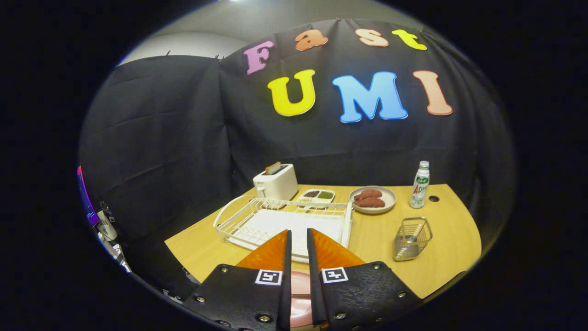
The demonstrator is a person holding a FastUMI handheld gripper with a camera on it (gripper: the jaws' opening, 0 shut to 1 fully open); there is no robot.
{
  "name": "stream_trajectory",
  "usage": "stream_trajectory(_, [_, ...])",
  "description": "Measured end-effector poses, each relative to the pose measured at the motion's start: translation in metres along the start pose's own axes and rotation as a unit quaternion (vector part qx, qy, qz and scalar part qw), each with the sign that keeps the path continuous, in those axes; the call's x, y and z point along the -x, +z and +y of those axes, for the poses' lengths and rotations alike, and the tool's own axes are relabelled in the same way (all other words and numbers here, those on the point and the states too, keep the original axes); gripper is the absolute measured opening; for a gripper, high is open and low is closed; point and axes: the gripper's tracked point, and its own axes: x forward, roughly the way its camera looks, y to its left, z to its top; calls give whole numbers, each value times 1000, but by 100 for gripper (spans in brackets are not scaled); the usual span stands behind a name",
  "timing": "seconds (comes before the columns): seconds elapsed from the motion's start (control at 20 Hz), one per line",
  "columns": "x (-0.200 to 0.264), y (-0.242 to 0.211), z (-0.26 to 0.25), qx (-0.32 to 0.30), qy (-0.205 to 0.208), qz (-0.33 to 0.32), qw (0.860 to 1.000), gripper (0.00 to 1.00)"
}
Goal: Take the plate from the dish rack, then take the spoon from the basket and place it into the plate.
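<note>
Nearly closed, one tool hangs over one pink plate, holding nothing I can tell, before one dish rack and basket.

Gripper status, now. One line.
Gripper: fingers nearly together with a thin gap, over the dish rack; a pink plate shows between them, but a firm grip cannot be told.
</note>
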Motion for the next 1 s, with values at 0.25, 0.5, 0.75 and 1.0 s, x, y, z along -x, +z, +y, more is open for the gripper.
stream_trajectory(0.25, [26,72,-56,19,-58,-82,995,17])
stream_trajectory(0.5, [59,128,-104,35,-112,-142,983,17])
stream_trajectory(0.75, [87,149,-136,50,-156,-171,971,17])
stream_trajectory(1.0, [95,143,-156,36,-178,-167,969,17])
